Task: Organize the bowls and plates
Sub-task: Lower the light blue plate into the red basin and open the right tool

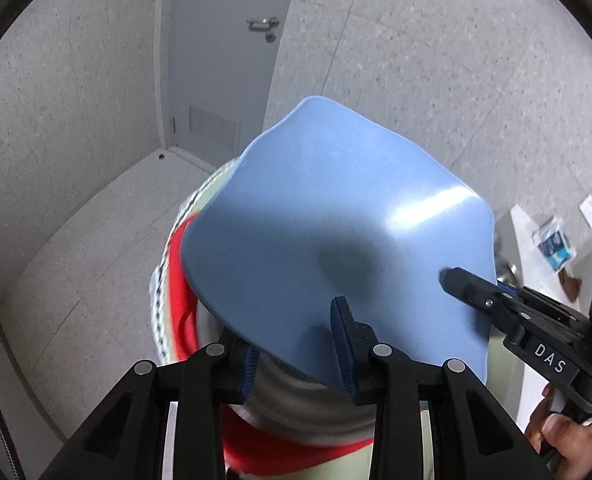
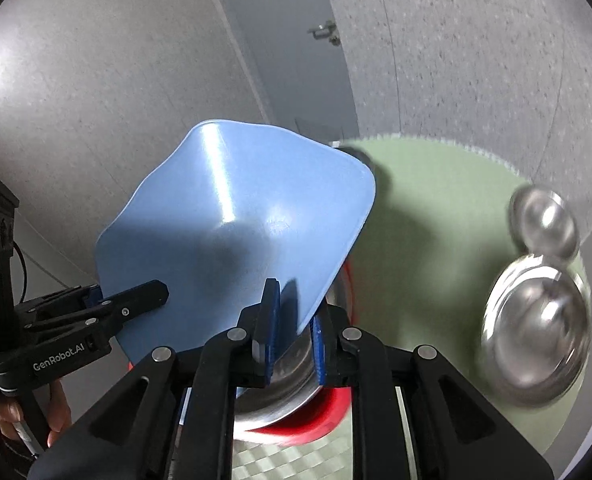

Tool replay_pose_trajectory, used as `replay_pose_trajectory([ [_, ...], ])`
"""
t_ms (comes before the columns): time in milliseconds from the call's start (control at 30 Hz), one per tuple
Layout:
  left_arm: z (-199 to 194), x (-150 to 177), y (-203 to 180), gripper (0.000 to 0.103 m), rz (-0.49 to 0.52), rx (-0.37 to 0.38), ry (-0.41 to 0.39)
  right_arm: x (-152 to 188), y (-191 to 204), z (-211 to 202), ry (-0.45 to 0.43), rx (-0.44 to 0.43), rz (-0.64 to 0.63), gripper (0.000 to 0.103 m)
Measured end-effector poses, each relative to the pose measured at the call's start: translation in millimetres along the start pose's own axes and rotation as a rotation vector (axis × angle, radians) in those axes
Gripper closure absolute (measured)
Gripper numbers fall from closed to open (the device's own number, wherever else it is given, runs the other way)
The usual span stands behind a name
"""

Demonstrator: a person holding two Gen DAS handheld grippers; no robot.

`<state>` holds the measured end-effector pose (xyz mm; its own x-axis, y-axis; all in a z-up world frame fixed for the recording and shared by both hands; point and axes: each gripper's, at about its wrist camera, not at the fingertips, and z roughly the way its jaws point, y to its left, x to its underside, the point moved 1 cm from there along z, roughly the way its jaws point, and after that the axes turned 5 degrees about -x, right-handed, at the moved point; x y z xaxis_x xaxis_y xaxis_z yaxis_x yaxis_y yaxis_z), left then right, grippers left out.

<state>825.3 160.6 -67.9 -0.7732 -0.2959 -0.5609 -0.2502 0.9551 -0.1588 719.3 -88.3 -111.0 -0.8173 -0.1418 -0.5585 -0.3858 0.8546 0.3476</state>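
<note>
Blue plate (image 1: 336, 216): wavy-edged, tilted, lifted above the stack; I hold it by its near rim with both claws; its glossy face fills the middle of both views
Left claw (image 1: 296, 344): mine; narrow, pads clamped on the plate's near rim, one blue pad (image 1: 342, 328) lying on the face, the other under the edge; seen from the right wrist at the plate's left rim
Right claw (image 2: 294, 320): mine; nearly closed, pinching the plate's near corner between its blue pads (image 2: 274, 312); seen from the left wrist at the plate's right edge
Hands: fingers of one (image 1: 556, 432) on the right claw's handle; fingers of the other (image 2: 56, 408) on the left claw's handle
Stack beneath: a steel bowl (image 2: 284, 388) sitting in a red dish (image 2: 328, 420), directly under the plate
Other steel bowls: a large one (image 2: 536, 328) and a small one (image 2: 544, 216), touching, well to the right; blurred
Desk (image 2: 436, 208): round, pale green cover
Background: grey door (image 1: 216, 60) with handle; speckled wall; tiled floor
</note>
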Motion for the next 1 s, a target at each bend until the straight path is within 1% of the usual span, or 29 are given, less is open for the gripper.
replay_pose_trajectory([
  [167,13.0,8.0,16.3,0.073,0.011,-0.002,0.056,22.9,9.4,15.7,0.041,0.022,0.028,0.088],
  [233,17.8,4.9,20.3,0.073,0.018,0.000,0.069,28.7,11.8,21.4,0.057,0.032,0.040,0.088],
  [433,18.8,-1.2,23.8,0.072,0.049,0.003,0.060,38.7,13.0,28.5,0.079,0.056,0.066,0.085],
  [533,18.2,2.9,26.6,0.070,0.061,0.001,0.060,42.3,16.0,28.3,0.078,0.061,0.081,0.084],
  [600,14.8,11.8,29.7,0.070,0.069,-0.003,0.059,44.8,19.7,27.1,0.076,0.069,0.082,0.084],
  [633,16.6,14.1,28.6,0.068,0.072,0.001,0.059,45.7,20.4,26.0,0.078,0.072,0.087,0.082],
  [667,17.1,13.7,27.3,0.063,0.072,0.004,0.061,48.5,22.5,24.1,0.077,0.074,0.091,0.076],
  [700,17.8,12.7,25.9,0.059,0.070,0.003,0.061,47.8,22.2,24.1,0.078,0.068,0.094,0.074],
  [733,20.0,11.3,23.9,0.055,0.067,-0.003,0.063,46.4,22.0,23.5,0.076,0.062,0.096,0.069],
  [767,20.4,10.3,22.5,0.055,0.065,-0.009,0.060,45.7,23.3,22.7,0.073,0.060,0.095,0.063],
  [800,20.3,9.5,21.5,0.054,0.067,-0.011,0.057,44.8,25.1,22.0,0.071,0.059,0.091,0.060],
  [833,19.7,9.6,21.9,0.049,0.066,-0.010,0.056,44.1,26.4,20.5,0.066,0.060,0.088,0.055],
  [867,18.6,9.4,21.9,0.042,0.061,-0.007,0.055,44.1,26.9,19.6,0.062,0.063,0.087,0.051],
  [900,17.5,9.6,22.0,0.039,0.054,-0.007,0.059,43.8,27.4,17.6,0.058,0.065,0.085,0.050],
  [967,10.5,9.9,24.0,0.029,0.043,-0.010,0.046,43.5,26.7,10.8,0.042,0.066,0.088,0.048],
  [1000,7.6,9.0,23.1,0.027,0.045,-0.013,0.038,42.9,26.4,7.0,0.034,0.068,0.089,0.047],
])
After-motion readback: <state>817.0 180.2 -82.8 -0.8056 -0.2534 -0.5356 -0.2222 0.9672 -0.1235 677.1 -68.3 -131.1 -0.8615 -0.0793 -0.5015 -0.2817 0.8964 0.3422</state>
